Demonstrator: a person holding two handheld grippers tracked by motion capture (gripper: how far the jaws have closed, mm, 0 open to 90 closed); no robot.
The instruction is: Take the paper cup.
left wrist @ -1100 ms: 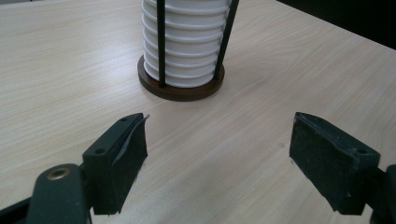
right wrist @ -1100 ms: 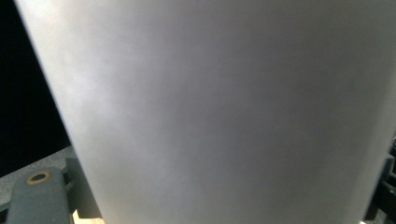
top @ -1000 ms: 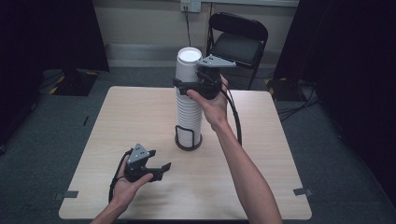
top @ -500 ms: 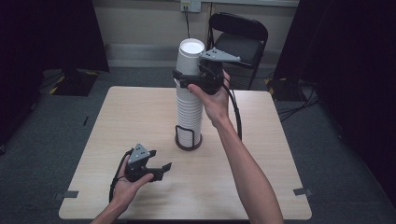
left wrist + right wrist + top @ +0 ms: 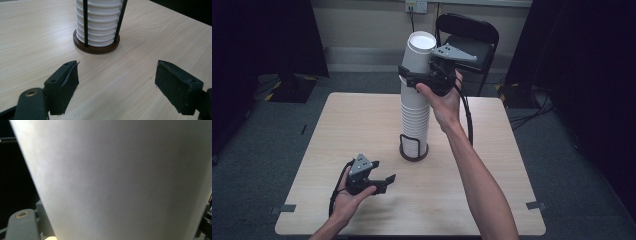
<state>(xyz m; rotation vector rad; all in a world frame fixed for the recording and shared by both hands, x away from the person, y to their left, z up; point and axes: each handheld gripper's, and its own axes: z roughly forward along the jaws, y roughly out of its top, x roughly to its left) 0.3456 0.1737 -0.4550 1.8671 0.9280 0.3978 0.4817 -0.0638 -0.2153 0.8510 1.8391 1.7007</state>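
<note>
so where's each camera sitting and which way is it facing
High view: above the person's side, facing forward and down on the table; both forearms, left gripper, right gripper.
Left gripper view: low over the table, toward the cup stack in its holder; own open jaws.
Right gripper view: against the top cup.
Shared: stack.

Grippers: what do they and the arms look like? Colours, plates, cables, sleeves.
Both the left gripper and right gripper are black, each topped by a grey three-cornered plate with small holes and trailing a black cable. Jaws are flat black blocks with dark pads. Forearms bare, no sleeves in view.
</note>
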